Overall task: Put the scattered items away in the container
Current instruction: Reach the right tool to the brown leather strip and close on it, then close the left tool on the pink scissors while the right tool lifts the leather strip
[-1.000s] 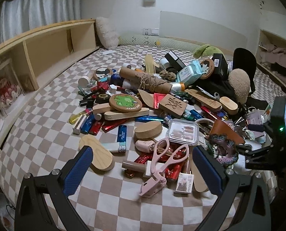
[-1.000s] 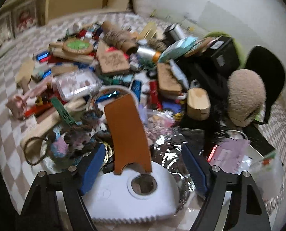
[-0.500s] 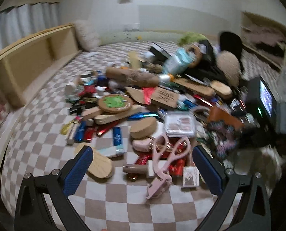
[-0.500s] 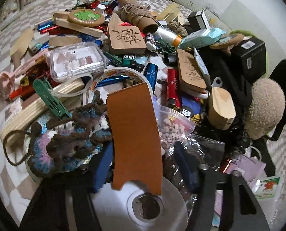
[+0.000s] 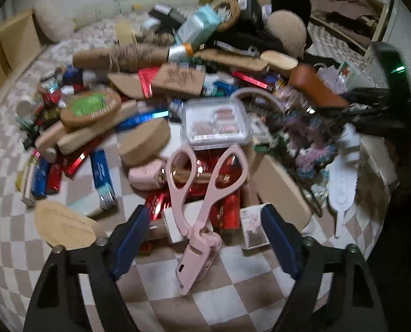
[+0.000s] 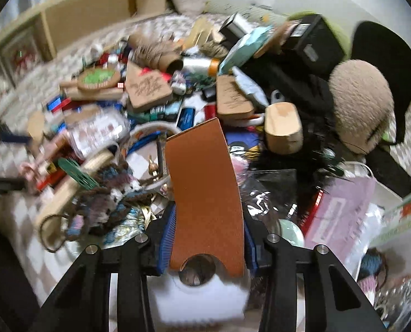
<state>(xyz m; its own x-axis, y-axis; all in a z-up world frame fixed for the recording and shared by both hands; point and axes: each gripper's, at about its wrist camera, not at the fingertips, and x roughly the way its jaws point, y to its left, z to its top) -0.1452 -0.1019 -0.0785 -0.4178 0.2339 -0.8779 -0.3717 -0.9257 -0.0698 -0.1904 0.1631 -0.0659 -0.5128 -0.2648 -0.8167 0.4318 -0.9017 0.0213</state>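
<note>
Clearly, from the left wrist view, the left tool (image 5: 205,235) stands wide open and empty, its blue pads either side of the pink scissors (image 5: 202,191) lying at the near edge of the heap on the checked bed (image 5: 233,298). Lighters, wooden pieces and a clear case (image 5: 216,121) lie piled there, so much is left to tidy.

From the right wrist view, the right tool (image 6: 208,238) is clamped on a brown leather piece (image 6: 205,193), held upright above the pile. No container is clearly identifiable, so progress cannot be judged further.
</note>
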